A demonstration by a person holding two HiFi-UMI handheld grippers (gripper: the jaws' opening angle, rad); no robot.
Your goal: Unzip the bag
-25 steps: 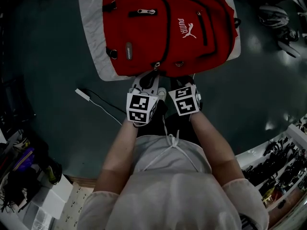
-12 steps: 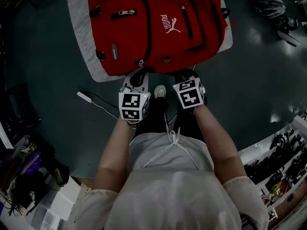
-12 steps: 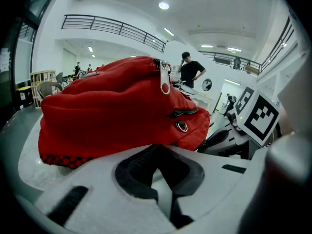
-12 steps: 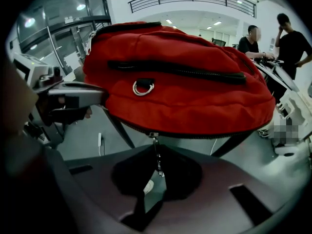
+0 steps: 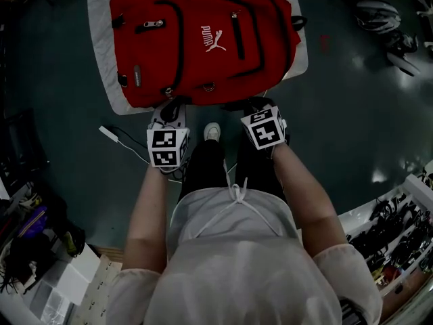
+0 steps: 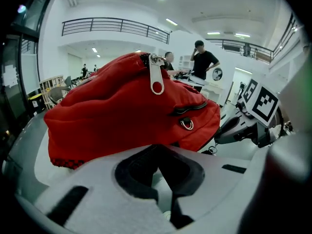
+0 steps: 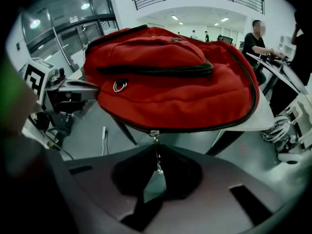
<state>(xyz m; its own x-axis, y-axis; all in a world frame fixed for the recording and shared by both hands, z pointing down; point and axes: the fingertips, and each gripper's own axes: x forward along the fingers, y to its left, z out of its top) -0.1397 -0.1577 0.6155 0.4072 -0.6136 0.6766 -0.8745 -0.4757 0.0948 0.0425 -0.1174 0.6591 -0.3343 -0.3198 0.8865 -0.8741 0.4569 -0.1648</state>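
A red backpack (image 5: pixel 196 39) lies flat on a small white table (image 5: pixel 100 59). At its near edge my left gripper (image 5: pixel 170 108) has its jaws shut, tips right under the red fabric (image 6: pixel 122 111). Whether they pinch the fabric I cannot tell. My right gripper (image 5: pixel 260 107) is at the near right edge of the backpack (image 7: pixel 170 77). In the right gripper view a thin metal zipper pull (image 7: pixel 156 155) hangs from the slider on the black zip line. It runs down between the shut jaws of my right gripper (image 7: pixel 156 165). The large silver pull (image 6: pixel 156 74) of another zip stands on top of the bag.
A white cable with an adapter (image 5: pixel 108 133) lies on the dark floor left of the person's shoe (image 5: pixel 212 131). Helmets (image 5: pixel 379 15) sit on the floor at the far right. Cluttered shelves (image 5: pixel 399 235) and boxes (image 5: pixel 61 276) flank the person. People (image 6: pixel 202 62) stand far behind.
The right gripper has slid rightward along the backpack's near edge. The left gripper has kept its place at that edge. The head view has shifted, so the bag sits further left.
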